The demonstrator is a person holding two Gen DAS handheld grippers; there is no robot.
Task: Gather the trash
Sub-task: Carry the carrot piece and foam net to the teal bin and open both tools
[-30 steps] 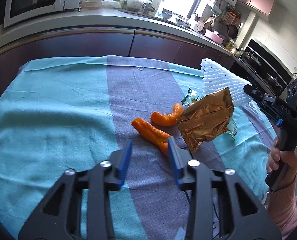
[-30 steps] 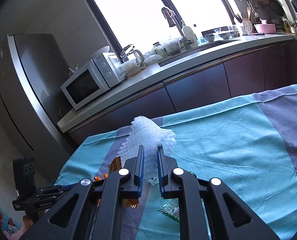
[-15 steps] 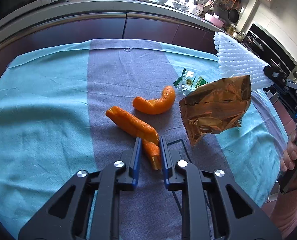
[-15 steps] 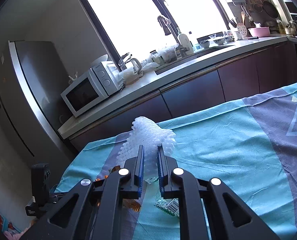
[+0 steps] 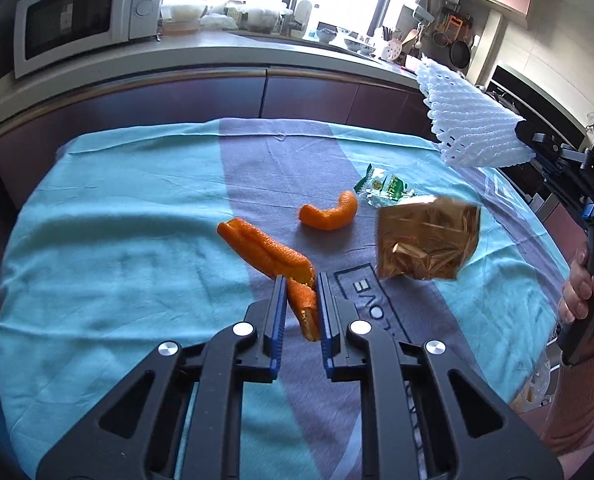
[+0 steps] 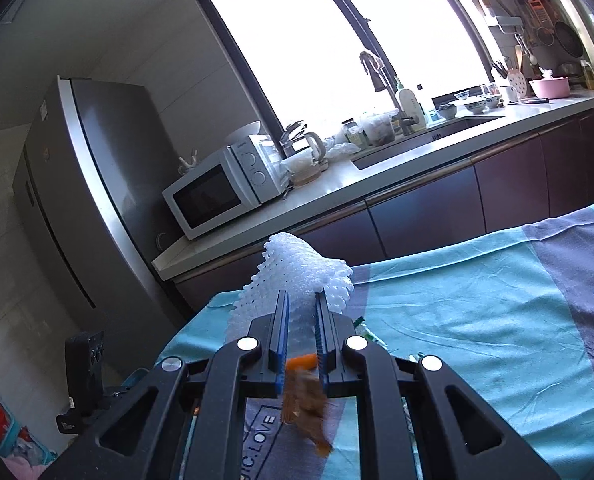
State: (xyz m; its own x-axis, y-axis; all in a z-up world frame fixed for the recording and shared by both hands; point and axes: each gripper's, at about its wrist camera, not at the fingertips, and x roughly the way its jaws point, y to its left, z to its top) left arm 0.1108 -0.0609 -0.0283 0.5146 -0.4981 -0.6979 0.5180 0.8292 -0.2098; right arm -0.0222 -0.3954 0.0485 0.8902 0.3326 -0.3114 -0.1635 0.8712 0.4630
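Left gripper (image 5: pixel 300 310) is clamping the near end of the long orange peel (image 5: pixel 269 258), whose long axis is running away and to the left over the grey stripe of the tablecloth (image 5: pixel 97 240). Past it the curved peel (image 5: pixel 329 216) and green wrapper (image 5: pixel 385 190) are lying apart, with bare cloth stretching left to the edge. Right gripper (image 6: pixel 300 312) is pinching the white foam net (image 6: pixel 297 272), net pointing forward; the brown foil bag (image 5: pixel 427 242) is blurring in mid-air in both views, and only the right view is showing the fridge (image 6: pixel 77 200).
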